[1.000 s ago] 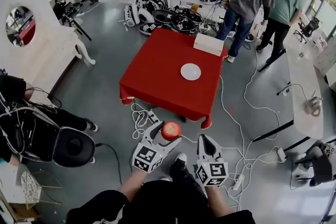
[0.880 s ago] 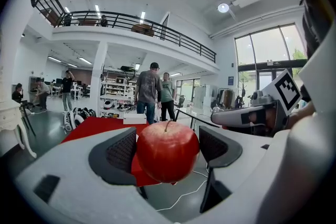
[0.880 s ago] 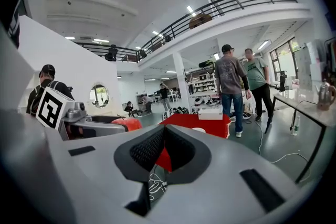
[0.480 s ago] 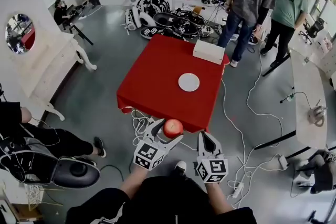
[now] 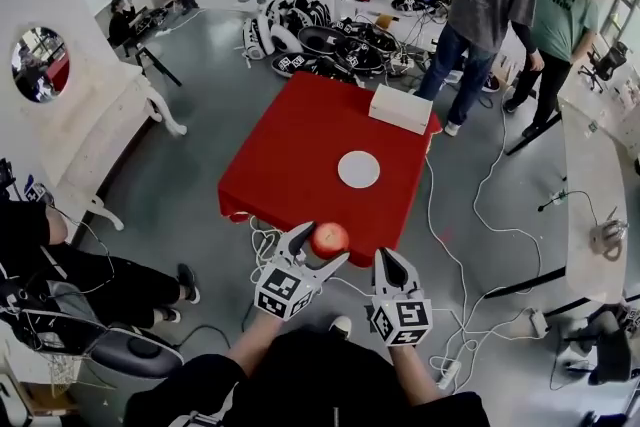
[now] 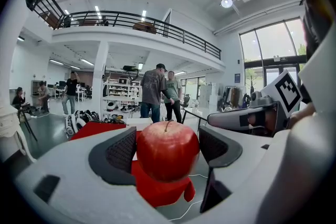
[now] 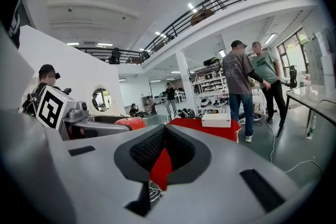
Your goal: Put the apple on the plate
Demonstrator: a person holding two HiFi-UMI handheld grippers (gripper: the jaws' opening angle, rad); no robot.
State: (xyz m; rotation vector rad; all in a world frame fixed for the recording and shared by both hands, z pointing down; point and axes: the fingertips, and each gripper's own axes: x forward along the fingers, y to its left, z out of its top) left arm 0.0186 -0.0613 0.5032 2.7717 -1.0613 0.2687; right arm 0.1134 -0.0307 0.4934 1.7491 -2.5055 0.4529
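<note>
A red apple [image 5: 329, 239] is clamped between the two jaws of my left gripper [image 5: 322, 246], held in the air just short of the near edge of the red-clothed table [image 5: 290, 145]. In the left gripper view the apple [image 6: 168, 148] fills the gap of the left gripper [image 6: 168, 153], stem up. The white plate [image 5: 358, 169] lies on the table right of centre, beyond the apple, with nothing on it. My right gripper [image 5: 387, 262] hovers beside the left one, shut with nothing in it; in its own view the right gripper [image 7: 164, 138] has its pads touching.
A white box [image 5: 400, 108] sits at the table's far right corner. Two people [image 5: 492, 10] stand just behind it. Cables [image 5: 262, 237] lie on the floor by the table's near edge. Gear is piled [image 5: 325, 35] behind the table. A seated person [image 5: 70, 260] is at left.
Both grippers and the head have moved closer to the table; the apple, still held by the left gripper, now hangs at the table's near edge. The plate has not moved.
</note>
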